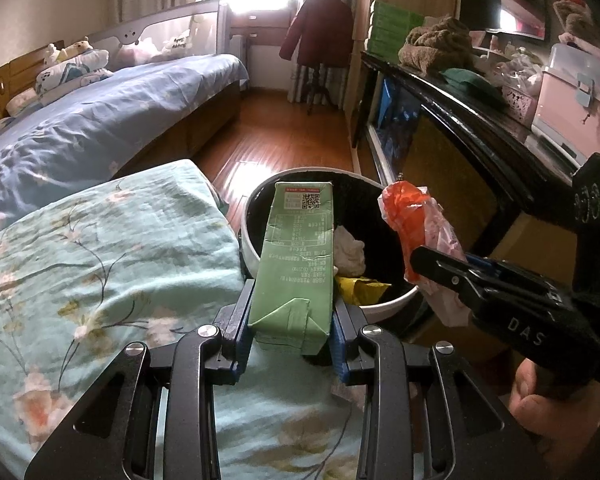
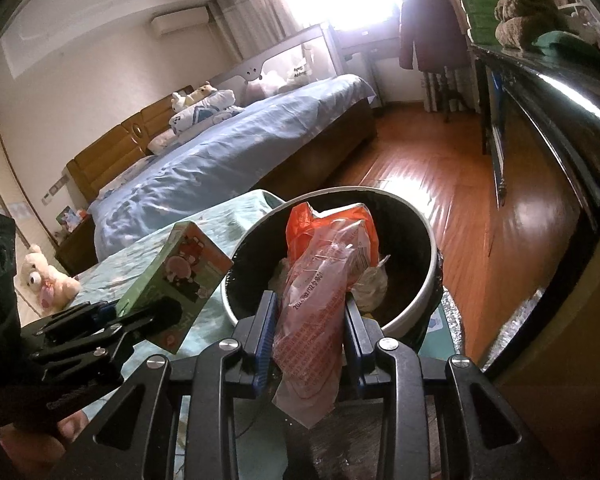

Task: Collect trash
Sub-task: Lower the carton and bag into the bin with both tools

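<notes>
A green drink carton [image 1: 296, 256] sits clamped between the blue pads of my left gripper [image 1: 292, 312], its far end over the rim of the white trash bin [image 1: 252, 256]. My right gripper [image 2: 310, 320] is shut on a crumpled orange and clear plastic wrapper [image 2: 324, 276], held above the near rim of the same trash bin [image 2: 430, 280]. From the left wrist view, the right gripper [image 1: 436, 272] with the wrapper [image 1: 416, 220] hangs over the bin's right side. In the right wrist view, the left gripper [image 2: 140, 316] holds the carton [image 2: 180, 276] left of the bin. White tissue [image 1: 350, 250] and a yellow wrapper [image 1: 360, 288] lie inside the black-lined bin.
A bed with a teal floral cover [image 1: 100, 272] lies left of the bin. Behind it stands a bed with a blue quilt [image 1: 100, 120]. A dark cabinet [image 1: 460, 128] loaded with clutter runs along the right. Wooden floor [image 1: 284, 136] stretches toward the window. A hand [image 1: 548, 400] grips the right tool.
</notes>
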The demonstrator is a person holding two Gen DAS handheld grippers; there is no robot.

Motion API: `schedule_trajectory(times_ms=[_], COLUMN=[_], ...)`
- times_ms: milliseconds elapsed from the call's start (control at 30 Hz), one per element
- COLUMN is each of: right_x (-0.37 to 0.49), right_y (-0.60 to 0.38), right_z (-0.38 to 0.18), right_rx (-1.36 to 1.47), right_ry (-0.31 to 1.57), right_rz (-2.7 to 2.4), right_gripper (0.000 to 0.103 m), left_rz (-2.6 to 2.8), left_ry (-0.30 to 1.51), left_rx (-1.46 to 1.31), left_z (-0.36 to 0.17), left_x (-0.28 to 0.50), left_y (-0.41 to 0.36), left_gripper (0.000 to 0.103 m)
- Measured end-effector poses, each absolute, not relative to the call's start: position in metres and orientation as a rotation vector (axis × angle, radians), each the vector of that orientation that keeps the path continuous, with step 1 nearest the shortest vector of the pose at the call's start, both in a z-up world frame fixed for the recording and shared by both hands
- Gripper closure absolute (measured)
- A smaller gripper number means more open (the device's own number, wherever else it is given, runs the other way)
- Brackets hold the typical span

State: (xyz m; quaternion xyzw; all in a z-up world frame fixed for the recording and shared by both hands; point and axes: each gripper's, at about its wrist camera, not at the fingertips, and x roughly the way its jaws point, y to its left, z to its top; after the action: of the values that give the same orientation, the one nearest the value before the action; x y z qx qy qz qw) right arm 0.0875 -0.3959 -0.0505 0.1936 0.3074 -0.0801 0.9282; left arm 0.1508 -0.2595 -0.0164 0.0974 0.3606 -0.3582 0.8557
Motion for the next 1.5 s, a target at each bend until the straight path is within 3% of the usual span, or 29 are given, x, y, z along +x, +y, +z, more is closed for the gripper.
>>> schedule_trajectory(times_ms=[1500], right_x=[0.118], right_y=[-0.426], right_z=[-0.057], right_rx=[0.390], right_ry=[0.676], right_rz=[-0.195], right_gripper=[0.071], left_rz=[-0.751], left_ry=[0.776], left_rx=[0.261], left_z=[-0.020], left_x=[0.177], left_y=[-0.302], left_gripper=[0.073])
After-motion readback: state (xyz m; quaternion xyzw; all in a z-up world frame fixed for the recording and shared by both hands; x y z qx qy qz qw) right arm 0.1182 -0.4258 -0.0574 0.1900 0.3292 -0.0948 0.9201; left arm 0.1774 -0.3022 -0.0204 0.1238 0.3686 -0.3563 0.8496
